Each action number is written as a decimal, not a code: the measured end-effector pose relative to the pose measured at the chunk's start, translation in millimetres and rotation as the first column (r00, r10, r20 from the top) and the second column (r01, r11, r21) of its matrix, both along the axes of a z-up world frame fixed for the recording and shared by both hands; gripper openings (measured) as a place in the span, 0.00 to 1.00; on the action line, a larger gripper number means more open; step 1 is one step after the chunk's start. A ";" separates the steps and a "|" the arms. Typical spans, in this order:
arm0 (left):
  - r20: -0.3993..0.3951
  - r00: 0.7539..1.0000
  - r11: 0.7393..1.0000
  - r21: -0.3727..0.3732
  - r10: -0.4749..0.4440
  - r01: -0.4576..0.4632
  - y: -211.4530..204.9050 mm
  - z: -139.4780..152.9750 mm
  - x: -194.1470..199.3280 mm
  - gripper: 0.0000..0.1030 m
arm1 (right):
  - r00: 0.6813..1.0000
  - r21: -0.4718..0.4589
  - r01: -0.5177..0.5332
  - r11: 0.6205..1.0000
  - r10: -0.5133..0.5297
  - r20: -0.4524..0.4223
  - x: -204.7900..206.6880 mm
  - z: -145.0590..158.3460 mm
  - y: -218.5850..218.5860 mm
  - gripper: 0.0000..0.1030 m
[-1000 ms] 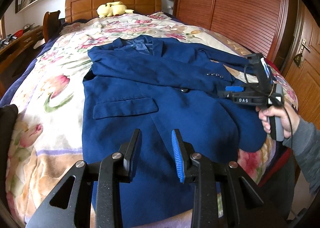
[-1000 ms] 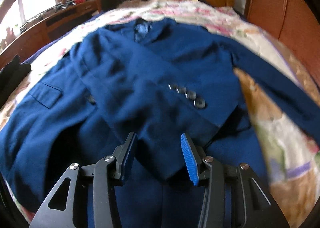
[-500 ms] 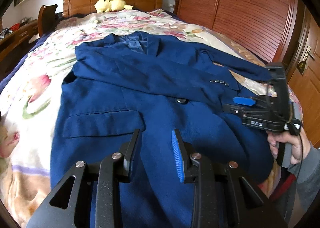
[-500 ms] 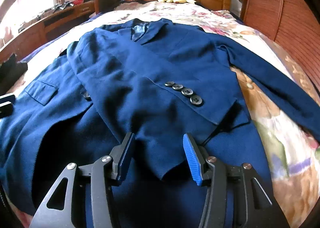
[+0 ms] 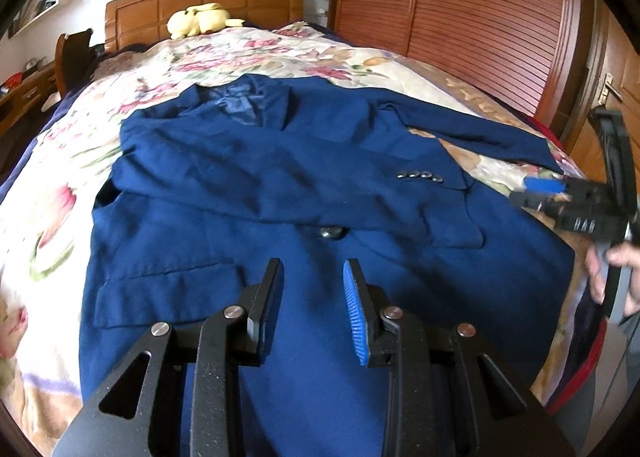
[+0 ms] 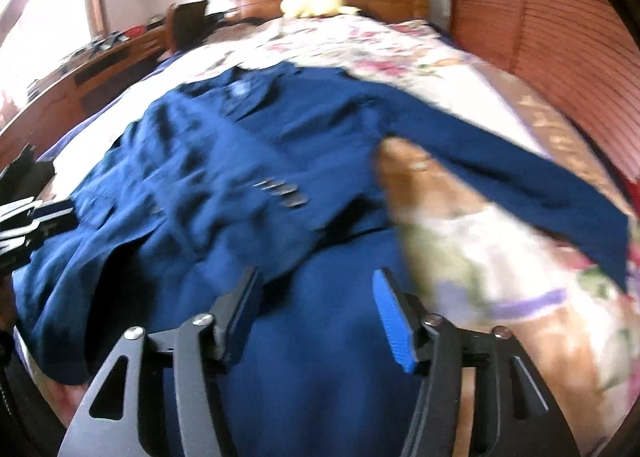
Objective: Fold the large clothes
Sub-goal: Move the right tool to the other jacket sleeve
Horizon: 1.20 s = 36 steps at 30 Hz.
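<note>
The biggest risk lies with the blue jacket (image 5: 288, 185) itself, spread face up across the bed (image 5: 52, 185): it is broad and limp, one sleeve (image 5: 280, 177) already lies folded over its chest, and a careless tug at the hem could drag that sleeve loose or bunch the whole body. The other sleeve (image 6: 520, 177) stretches out toward the bed's far edge near the wooden wardrobe (image 5: 480, 17), and it could slip off the side if pulled without support. The slick floral bedspread (image 6: 500, 277) may wrinkle and travel with the cloth. Both tools hang over the lower part of the jacket, gripping nothing: the left gripper (image 5: 314, 309) has its jaws spread apart, and so does the right gripper (image 6: 316, 317). Beyond, a wooden headboard (image 5: 200, 5) carries a yellow plush toy (image 5: 200, 19), with a desk (image 6: 100, 65) along the window side.
</note>
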<state>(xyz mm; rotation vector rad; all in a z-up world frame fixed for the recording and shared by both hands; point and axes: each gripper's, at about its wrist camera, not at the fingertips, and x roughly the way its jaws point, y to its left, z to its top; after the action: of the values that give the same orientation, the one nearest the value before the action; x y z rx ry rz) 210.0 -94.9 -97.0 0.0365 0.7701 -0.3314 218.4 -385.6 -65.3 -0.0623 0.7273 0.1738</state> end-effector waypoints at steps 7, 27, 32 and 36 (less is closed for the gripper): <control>0.018 0.999 0.999 0.009 -0.051 0.050 -26.3 7.3 0.9 0.31 | 0.984 -0.074 0.177 0.981 -0.176 0.012 3.0 13.8 -80.4 0.81; -0.002 0.993 0.993 -0.026 -0.114 0.114 -48.2 3.9 -24.4 0.31 | 0.881 -0.037 0.468 0.883 -0.469 -0.062 28.9 -7.0 -226.8 0.81; -0.012 0.994 0.993 -0.023 -0.113 0.113 -47.1 -0.8 -26.7 0.31 | 0.869 -0.039 0.484 0.874 -0.485 -0.101 41.2 -26.0 -236.6 0.81; -0.015 0.994 0.994 -0.025 -0.108 0.108 -45.1 -1.9 -27.4 0.31 | 0.873 -0.068 0.476 0.877 -0.480 -0.089 44.3 -28.8 -236.7 0.81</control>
<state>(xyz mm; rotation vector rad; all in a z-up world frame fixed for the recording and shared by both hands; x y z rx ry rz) 182.6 -140.0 -98.9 0.0527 0.7817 -0.4444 262.7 -622.3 -94.0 0.0878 0.8290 -0.3185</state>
